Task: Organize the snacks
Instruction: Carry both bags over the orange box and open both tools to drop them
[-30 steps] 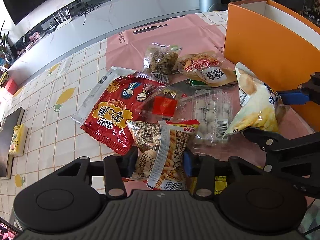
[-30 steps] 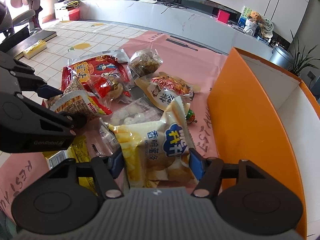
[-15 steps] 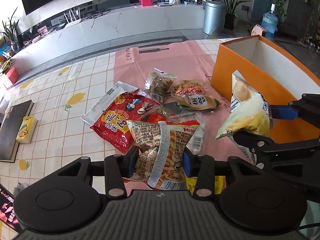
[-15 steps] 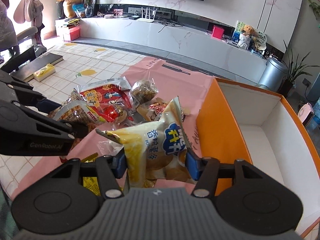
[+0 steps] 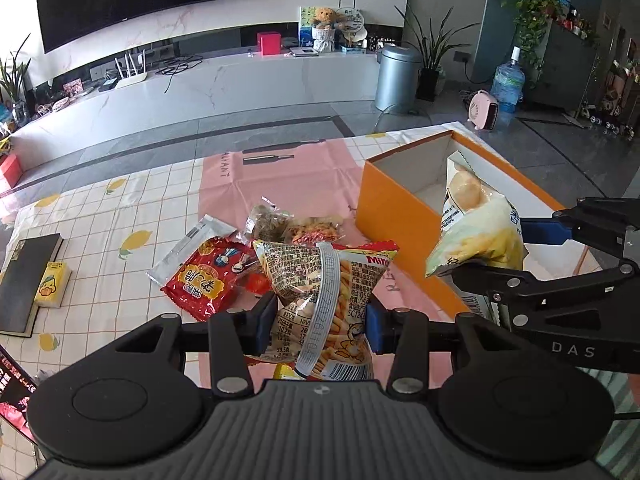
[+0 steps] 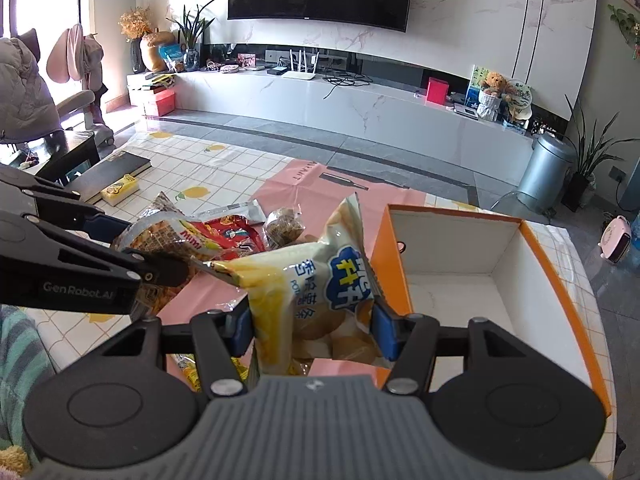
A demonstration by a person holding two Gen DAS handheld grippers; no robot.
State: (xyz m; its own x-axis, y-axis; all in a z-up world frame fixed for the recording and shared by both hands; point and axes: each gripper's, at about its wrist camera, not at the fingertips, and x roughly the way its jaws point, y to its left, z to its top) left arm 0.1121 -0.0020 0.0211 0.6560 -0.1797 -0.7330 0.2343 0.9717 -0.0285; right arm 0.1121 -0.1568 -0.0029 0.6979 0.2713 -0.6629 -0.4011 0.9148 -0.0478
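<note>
The open orange cardboard box (image 6: pixel 472 264), white inside, sits empty right of the right gripper (image 6: pixel 312 324), whose jaws clamp a yellow crisp bag (image 6: pixel 308 292). The left gripper (image 5: pixel 320 322) jaws pinch a striped stick-snack packet (image 5: pixel 320 280) above the pink-matted bench (image 5: pixel 276 172).

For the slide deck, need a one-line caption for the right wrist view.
Right tool shut on a yellow chip bag, raised beside the orange box.

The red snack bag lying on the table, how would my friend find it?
Find the big orange box on the pink mat. Left of it lies a pile of snacks, and the red snack bag is at the pile's left edge. It is the only bright red bag, with a yellow patch and cartoon faces.
</note>
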